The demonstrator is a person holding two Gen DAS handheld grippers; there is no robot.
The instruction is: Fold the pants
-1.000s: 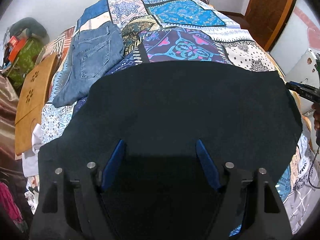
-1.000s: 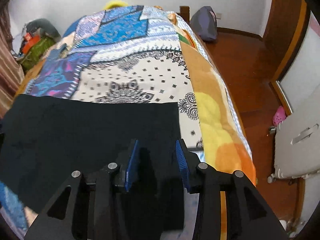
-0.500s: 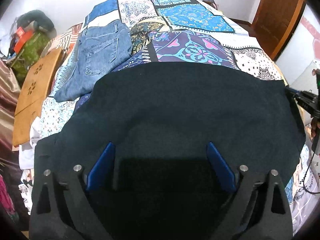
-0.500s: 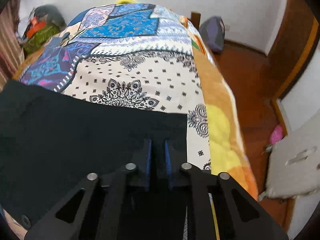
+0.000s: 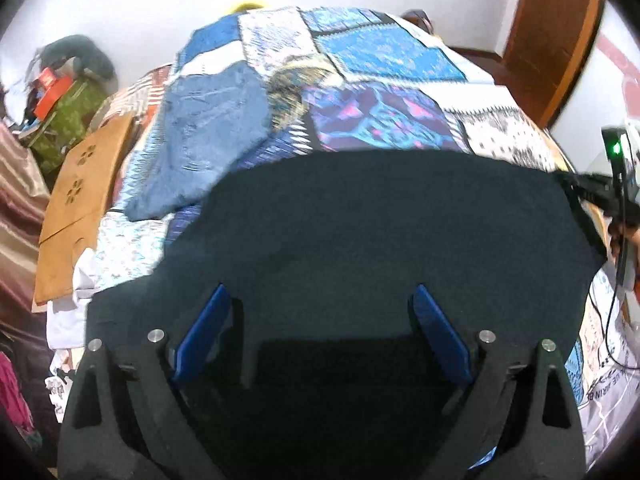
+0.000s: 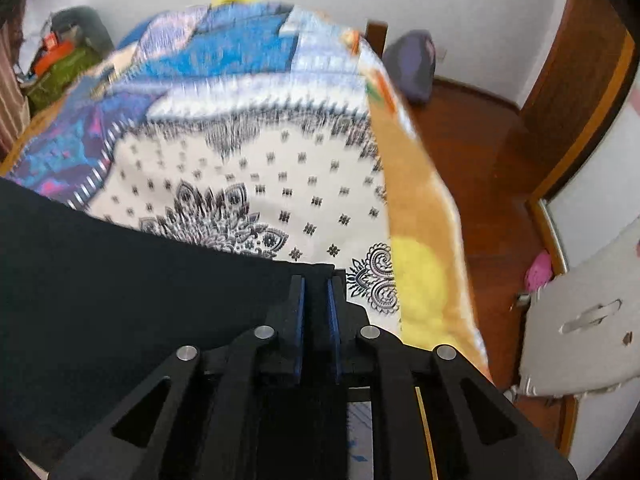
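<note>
The dark navy pants (image 5: 380,232) lie spread flat across the near part of the patchwork bed (image 5: 380,52). My left gripper (image 5: 320,304) is open, its blue-padded fingers (image 5: 204,332) wide apart just above the cloth at its left part. My right gripper (image 6: 316,284) is shut on the pants' right corner (image 6: 312,276); the dark cloth (image 6: 120,280) stretches to its left. The right gripper also shows at the right edge of the left wrist view (image 5: 596,190), holding the cloth's far corner.
Folded blue jeans (image 5: 208,128) lie on the bed's far left. A wooden board (image 5: 80,200) leans off the left side. The bed's orange edge (image 6: 424,216) drops to a wooden floor (image 6: 488,152) with a bag (image 6: 412,64). Clutter (image 5: 60,100) sits by the left wall.
My right gripper has closed on the pants' right corner. My left gripper has opened wider over the cloth. Both views have shifted slightly.
</note>
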